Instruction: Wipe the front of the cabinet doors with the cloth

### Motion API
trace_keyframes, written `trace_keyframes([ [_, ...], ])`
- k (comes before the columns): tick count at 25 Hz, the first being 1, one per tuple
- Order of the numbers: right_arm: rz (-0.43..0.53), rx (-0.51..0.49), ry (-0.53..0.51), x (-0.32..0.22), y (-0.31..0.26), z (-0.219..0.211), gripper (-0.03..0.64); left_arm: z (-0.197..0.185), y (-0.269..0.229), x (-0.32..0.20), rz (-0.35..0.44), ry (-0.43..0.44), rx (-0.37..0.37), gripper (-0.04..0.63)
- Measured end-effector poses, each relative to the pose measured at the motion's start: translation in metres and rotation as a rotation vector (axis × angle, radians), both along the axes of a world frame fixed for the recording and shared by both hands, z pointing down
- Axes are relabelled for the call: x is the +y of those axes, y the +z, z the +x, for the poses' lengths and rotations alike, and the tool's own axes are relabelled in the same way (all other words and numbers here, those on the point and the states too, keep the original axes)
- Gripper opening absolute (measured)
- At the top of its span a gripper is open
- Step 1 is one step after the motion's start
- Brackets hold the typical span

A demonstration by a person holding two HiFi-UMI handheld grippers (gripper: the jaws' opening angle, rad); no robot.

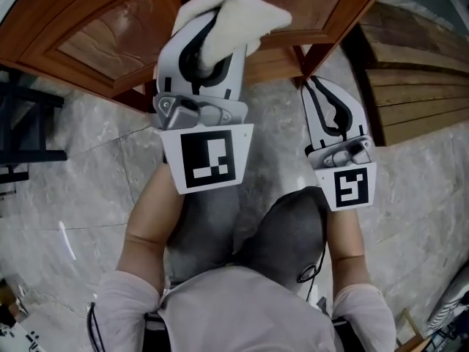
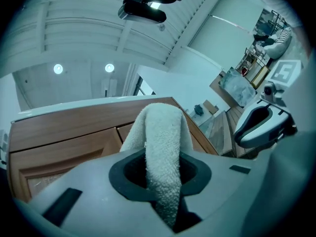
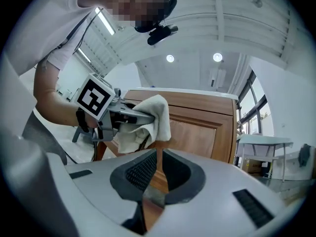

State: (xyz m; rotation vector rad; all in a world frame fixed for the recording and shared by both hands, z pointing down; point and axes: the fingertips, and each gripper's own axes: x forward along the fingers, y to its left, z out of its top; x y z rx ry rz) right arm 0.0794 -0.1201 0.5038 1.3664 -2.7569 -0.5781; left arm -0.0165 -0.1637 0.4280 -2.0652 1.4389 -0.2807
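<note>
At the left we see a pale stone floor (image 1: pixel 88 174), and above it in the head view the wooden cabinet (image 1: pixel 110 35) with its framed door panels. The left gripper (image 1: pixel 209 31) is raised to the cabinet front. Its jaws are pinched on the white cloth (image 1: pixel 245 13), and in the left gripper view the towelling runs in a thick fold down between the two jaws and bulges out past their tips. The cloth lies against the wood close to the seam where two doors meet, near the lower edge of the door fronts, with the seam just to the left of it. We cannot tell how firmly it presses. A bare forearm (image 1: pixel 150 218) leads back from this gripper to a pale sleeve.

Below and between the two grippers we see the person's knees in grey trousers (image 1: pixel 286 233).

To the right, the right gripper (image 1: pixel 314 86) points at the cabinet's lower edge, lower than the left one and apart from the cloth. Its jaws are drawn together with only a thin slit between them, through which we see cabinet wood; they hold nothing.

At the far right, dark wooden planks (image 1: pixel 410 86) lie beside the cabinet's right corner.
</note>
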Motion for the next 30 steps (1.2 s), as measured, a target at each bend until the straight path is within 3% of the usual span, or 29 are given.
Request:
trace_keyframes([
  [4, -0.005, 0.016, 0.003, 0.003, 0.002, 0.000, 0.058, 0.006, 0.007, -0.014, -0.010, -0.007, -0.010, 0.092],
  [13, 0.001, 0.012, 0.040, 0.007, -0.002, 0.016, 0.058, 0.021, 0.010, -0.032, -0.041, 0.000, 0.051, 0.092],
  [30, -0.006, -0.011, 0.076, 0.010, 0.008, 0.055, 0.058, 0.089, 0.013, -0.050, -0.051, 0.027, 0.022, 0.092],
])
